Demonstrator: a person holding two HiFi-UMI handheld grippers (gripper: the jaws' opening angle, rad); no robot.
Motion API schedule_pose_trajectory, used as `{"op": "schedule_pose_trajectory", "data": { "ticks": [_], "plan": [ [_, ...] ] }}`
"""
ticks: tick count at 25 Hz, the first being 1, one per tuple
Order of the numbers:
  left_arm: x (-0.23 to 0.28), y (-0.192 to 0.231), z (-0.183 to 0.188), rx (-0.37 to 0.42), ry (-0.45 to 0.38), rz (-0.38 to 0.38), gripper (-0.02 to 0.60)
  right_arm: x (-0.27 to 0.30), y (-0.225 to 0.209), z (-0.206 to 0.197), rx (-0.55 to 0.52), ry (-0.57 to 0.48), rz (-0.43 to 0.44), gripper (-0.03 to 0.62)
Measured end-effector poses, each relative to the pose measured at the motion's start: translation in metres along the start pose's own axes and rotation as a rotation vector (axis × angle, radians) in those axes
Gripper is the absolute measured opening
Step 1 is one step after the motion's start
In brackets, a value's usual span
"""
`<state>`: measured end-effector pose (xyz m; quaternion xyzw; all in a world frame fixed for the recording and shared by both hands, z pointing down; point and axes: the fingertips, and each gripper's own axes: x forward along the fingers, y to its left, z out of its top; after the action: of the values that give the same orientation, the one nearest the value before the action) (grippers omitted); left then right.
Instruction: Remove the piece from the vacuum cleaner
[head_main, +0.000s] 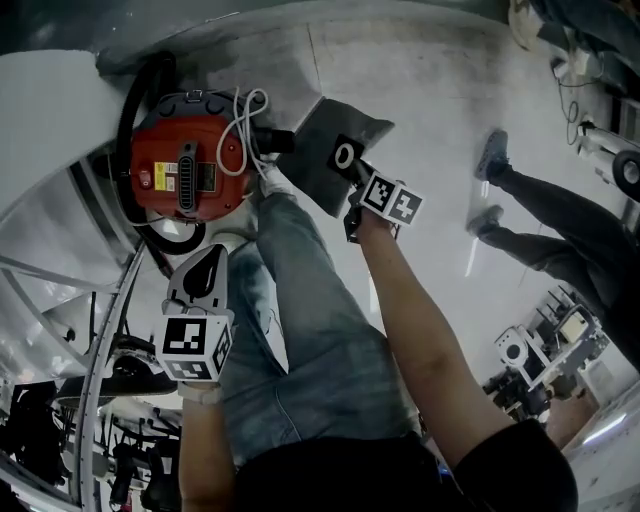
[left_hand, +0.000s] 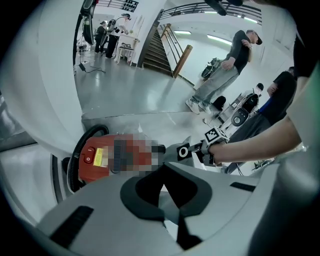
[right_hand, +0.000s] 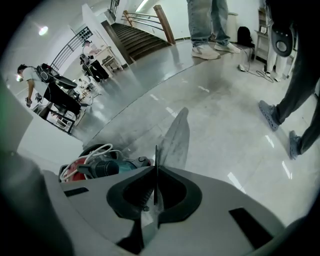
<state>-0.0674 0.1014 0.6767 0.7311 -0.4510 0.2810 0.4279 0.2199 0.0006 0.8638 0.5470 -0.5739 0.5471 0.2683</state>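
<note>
A red vacuum cleaner (head_main: 185, 165) (left_hand: 97, 156) (right_hand: 75, 170) lies on the pale floor with a white cord (head_main: 245, 125) coiled on top. Beside its black inlet hangs a grey dust bag (head_main: 322, 140) (left_hand: 189, 146) (right_hand: 176, 135) with a black card collar that has a round hole. My right gripper (head_main: 352, 172) (right_hand: 156, 192) is shut on that thin collar, edge-on between the pads. My left gripper (head_main: 205, 262) (left_hand: 162, 210) hovers nearer me, in front of the vacuum cleaner, shut with nothing in it.
A black hose (head_main: 135, 100) curves round the vacuum cleaner. My jeans leg (head_main: 300, 300) stretches between the grippers. Another person's legs (head_main: 540, 200) stand at the right. Machines (head_main: 530, 360) crowd the lower right, railings and stairs (right_hand: 140, 32) lie beyond.
</note>
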Motion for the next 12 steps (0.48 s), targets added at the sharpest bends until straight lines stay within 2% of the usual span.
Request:
{"op": "schedule_pose_trajectory", "data": {
  "ticks": [7,12],
  "plan": [
    [-0.014,-0.014,0.016,0.040,-0.031,-0.019,0.017,-0.069,-0.017,0.005,-0.022,-0.037,-0.017,0.046],
    [-0.031,-0.021,0.043,0.058,-0.057,-0.019,0.017,-0.121,-0.013,0.020,-0.024,-0.065,-0.001,0.046]
  ]
}}
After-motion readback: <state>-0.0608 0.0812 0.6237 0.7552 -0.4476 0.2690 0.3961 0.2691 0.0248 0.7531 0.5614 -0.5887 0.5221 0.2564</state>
